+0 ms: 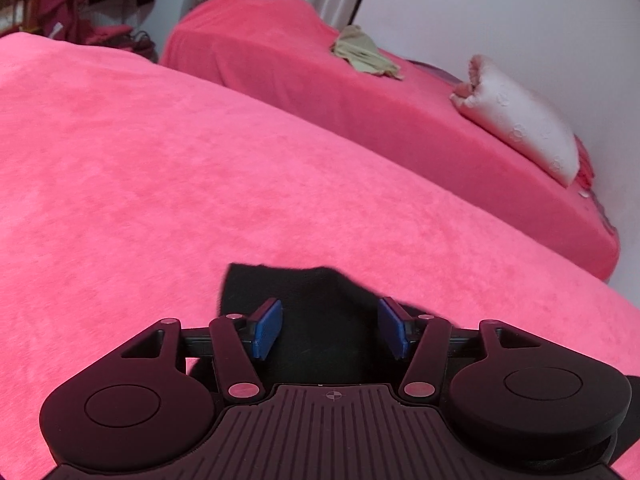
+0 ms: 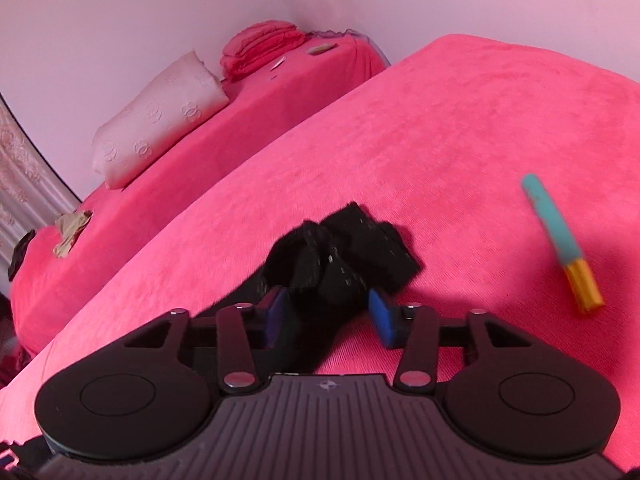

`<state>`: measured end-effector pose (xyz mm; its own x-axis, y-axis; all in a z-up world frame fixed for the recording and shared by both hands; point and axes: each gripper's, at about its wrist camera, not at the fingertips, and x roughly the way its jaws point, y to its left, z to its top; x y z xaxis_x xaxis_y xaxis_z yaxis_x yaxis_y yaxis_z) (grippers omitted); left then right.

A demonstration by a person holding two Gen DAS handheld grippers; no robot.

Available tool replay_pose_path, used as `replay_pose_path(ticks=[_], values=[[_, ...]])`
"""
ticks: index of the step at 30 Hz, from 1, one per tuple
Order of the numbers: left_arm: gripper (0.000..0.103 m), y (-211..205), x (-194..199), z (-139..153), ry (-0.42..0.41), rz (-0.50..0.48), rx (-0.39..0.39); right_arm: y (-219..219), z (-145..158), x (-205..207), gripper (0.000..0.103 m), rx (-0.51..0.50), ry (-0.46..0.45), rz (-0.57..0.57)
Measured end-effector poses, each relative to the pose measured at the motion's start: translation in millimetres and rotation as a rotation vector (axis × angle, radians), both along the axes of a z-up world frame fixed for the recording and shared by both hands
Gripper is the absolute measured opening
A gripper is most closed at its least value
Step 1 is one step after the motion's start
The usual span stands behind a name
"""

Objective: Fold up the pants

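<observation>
The black pants [image 1: 312,320] lie on a pink blanket-covered surface [image 1: 160,180]. In the left wrist view a flat black end of them sits between and under my left gripper's [image 1: 331,326] blue pads [image 1: 267,328], which stand wide apart. In the right wrist view the pants [image 2: 352,252] are bunched in a crumpled heap just ahead of my right gripper [image 2: 330,318]; its blue pads [image 2: 382,318] are apart with black cloth between them, not clamped.
A teal and gold tube [image 2: 560,240] lies on the blanket to the right. A second pink-covered bed [image 1: 360,100] stands behind with a white pillow [image 1: 528,120], an olive garment [image 1: 364,54] and folded red cloth [image 2: 260,48].
</observation>
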<state>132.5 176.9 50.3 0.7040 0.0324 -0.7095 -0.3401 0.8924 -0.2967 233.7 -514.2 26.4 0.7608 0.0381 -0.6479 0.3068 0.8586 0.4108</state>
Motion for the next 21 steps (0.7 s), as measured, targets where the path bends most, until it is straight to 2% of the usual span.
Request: replay_pose_path(ticks=[1,2,4,5,7,8,9,11,12,13,14,18,20,21], values=[[0.103,0.1,-2.8,-1.1,0.003,0.001,0.011,2.3,-0.5,2.7,0.02,-0.028,-0.002,0.001],[0.103,-0.2,-4.8,-2.9,0.008,0.0,0.023,5.8,0.6,3.2,0.009,-0.055,-0.018,0.008],[0.103,-1.2,-4.7,-9.9,0.028,-0.001,0.045,3.9,10.6,-3.4,0.006,-0.084,-0.095,-0.019],[0.103,-1.8,-3.9,-13.7,0.038,-0.002,0.052,-2.9,12.6,-5.2,0.006,-0.056,-0.132,-0.048],[0.103,-1.8,-1.9,-21.1,0.046,-0.001,0.052,-17.7,6.8,-0.4,0.008,-0.003,-0.121,-0.114],[0.103,-1.4,-1.7,-23.9,0.045,0.001,0.051,-20.7,4.0,1.7,0.014,-0.008,-0.087,-0.135],[0.103,-2.0,-1.5,-25.5,0.043,0.001,0.058,-19.7,4.3,-1.3,0.016,-0.031,-0.072,-0.156],[0.103,-5.2,-0.7,-27.1,0.035,-0.001,0.087,-8.4,13.5,-21.6,0.019,-0.077,-0.154,-0.16],[0.103,-7.0,0.4,-27.9,0.03,-0.002,0.104,2.4,20.5,-32.5,0.024,-0.098,-0.2,-0.132],[0.103,-9.3,1.3,-29.1,0.022,0.0,0.121,15.8,26.0,-42.9,0.039,-0.103,-0.235,-0.088],[0.103,-11.6,2.3,-30.8,0.014,0.006,0.138,33.0,31.2,-52.4,0.045,-0.085,-0.265,0.004],[0.103,-17.6,3.7,-41.0,-0.018,0.054,0.213,139.8,40.7,-84.1,0.048,0.016,-0.309,0.6],[0.103,-15.2,2.1,-46.3,-0.035,0.071,0.22,202.8,34.5,-95.4,0.048,0.076,-0.279,0.874],[0.103,-12.9,0.8,-48.6,-0.035,0.068,0.212,235.3,30.5,-98.6,0.047,0.068,-0.241,0.988]])
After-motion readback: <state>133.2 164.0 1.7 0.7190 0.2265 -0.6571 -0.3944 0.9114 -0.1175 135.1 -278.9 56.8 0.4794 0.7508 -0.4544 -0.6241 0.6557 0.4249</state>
